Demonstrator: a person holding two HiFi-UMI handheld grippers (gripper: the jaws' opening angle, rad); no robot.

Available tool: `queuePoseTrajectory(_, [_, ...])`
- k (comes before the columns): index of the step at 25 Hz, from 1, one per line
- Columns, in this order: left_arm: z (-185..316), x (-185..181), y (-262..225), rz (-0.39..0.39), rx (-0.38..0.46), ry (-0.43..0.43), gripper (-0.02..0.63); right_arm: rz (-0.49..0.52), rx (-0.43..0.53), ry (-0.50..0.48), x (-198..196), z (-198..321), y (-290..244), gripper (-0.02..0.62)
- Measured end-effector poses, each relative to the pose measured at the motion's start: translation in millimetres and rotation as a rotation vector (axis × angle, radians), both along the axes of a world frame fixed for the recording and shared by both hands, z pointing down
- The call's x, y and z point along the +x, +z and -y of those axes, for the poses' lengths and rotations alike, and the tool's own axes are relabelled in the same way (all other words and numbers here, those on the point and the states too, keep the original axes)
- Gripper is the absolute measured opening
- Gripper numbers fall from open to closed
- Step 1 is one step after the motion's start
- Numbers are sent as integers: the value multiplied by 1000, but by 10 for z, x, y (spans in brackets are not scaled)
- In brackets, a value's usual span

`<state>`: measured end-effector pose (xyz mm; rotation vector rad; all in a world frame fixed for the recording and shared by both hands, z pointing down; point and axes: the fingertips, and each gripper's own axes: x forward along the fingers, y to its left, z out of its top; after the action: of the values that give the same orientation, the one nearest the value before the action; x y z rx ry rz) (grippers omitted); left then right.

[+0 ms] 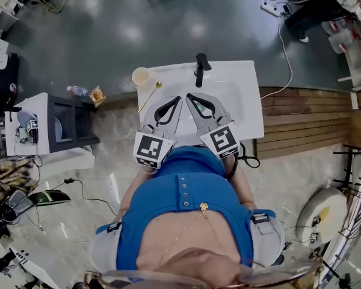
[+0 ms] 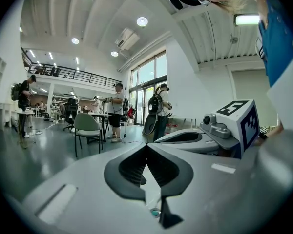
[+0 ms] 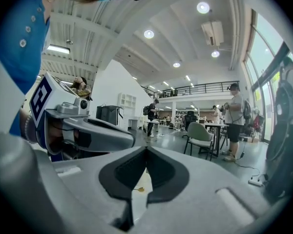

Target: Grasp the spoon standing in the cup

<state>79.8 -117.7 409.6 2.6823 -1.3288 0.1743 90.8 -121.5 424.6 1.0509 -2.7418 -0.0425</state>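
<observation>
Spoon (image 1: 150, 96) flat on table (image 1: 240, 101) beside cup (image 1: 141, 76); left hand-held gripper (image 1: 178, 99), right hand-held gripper (image 1: 189, 96) pressed together.

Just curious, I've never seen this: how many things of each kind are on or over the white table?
Cup: 1
Spoon: 1
Black object: 1
Tools: 2, left tool and right tool
Total: 5

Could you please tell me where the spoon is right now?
In the head view the spoon lies flat on the white table near its left edge, beside the cup and left of the left gripper.
</observation>
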Motion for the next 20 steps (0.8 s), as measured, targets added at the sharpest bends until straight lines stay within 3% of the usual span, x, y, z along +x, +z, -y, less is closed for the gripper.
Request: queuePoseTrajectory(20, [-41,-17,86,15,30,18,0,-11,-1,17,50,-18,33,3])
